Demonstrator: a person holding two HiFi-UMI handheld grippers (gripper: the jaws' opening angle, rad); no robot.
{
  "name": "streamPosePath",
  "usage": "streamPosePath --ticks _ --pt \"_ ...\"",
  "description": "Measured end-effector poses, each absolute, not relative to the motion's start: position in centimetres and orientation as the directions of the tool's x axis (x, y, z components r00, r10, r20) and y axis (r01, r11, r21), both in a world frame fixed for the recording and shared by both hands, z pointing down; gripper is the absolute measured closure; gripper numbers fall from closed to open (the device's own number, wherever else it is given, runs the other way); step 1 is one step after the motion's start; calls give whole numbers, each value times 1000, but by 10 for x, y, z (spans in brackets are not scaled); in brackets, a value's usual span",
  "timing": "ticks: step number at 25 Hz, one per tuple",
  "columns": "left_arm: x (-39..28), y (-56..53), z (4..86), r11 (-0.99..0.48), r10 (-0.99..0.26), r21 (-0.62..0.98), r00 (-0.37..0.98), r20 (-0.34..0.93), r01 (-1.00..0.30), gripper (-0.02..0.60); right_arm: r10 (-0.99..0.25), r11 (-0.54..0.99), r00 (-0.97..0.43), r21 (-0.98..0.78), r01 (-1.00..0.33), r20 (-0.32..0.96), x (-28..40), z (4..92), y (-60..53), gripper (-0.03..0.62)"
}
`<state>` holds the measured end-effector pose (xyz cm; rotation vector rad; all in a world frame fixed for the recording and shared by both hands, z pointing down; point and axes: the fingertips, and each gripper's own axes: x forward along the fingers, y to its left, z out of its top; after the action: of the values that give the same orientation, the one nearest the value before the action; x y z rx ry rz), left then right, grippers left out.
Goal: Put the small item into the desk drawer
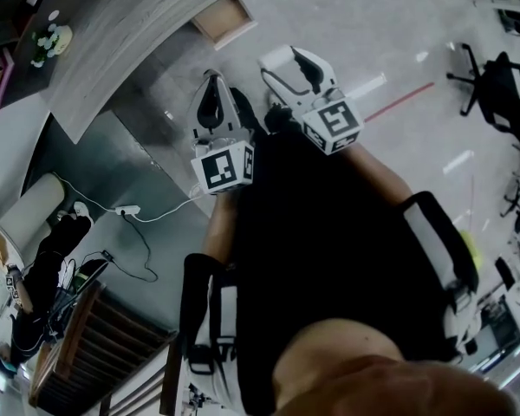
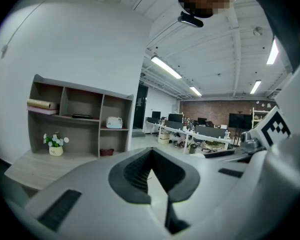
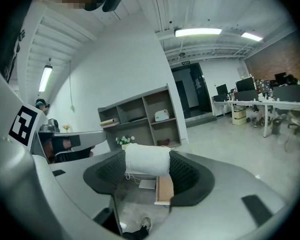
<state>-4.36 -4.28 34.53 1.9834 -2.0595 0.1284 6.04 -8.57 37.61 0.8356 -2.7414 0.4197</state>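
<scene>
Your right gripper (image 3: 147,173) is clamped on the small white pouch (image 3: 147,158), which sits squeezed between both pads, while the left gripper (image 2: 151,155) is closed on nothing. Only the right gripper view shows that pouch; the head view hides it but shows the open drawer (image 1: 223,20) under the desk (image 1: 113,33), well beyond the fingertips. Loosen early and the pouch likely drops onto the floor (image 1: 373,24).

Left claw (image 1: 212,83), right claw (image 1: 286,63): white shells, dark ribbed pads (image 2: 134,171), black-white marker cubes (image 1: 225,168); black top (image 1: 329,232).
</scene>
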Motion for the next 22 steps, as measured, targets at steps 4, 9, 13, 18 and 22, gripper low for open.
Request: streamPosePath --ticks 4,9,13,18,22 --pt "-68 -56 354 47 -963 138 -8 268 -989 583 -522 777 -788 -201 -597 326 37 387 -97 327" --pt "-88 -79 359 19 -962 143 21 273 -989 583 -547 743 -768 -228 -629 333 15 389 -113 327" --pt "-95 -97 364 -9 -958 151 52 282 -989 583 -554 730 -751 -223 -646 360 7 394 -125 327" --pt "-102 -119 371 -40 -953 160 86 292 -986 583 -575 699 -728 -237 -674 374 -2 404 -141 327" --pt "-109 -134 377 -48 -948 168 98 304 -985 583 -561 697 -721 -238 -677 407 -10 416 -151 327"
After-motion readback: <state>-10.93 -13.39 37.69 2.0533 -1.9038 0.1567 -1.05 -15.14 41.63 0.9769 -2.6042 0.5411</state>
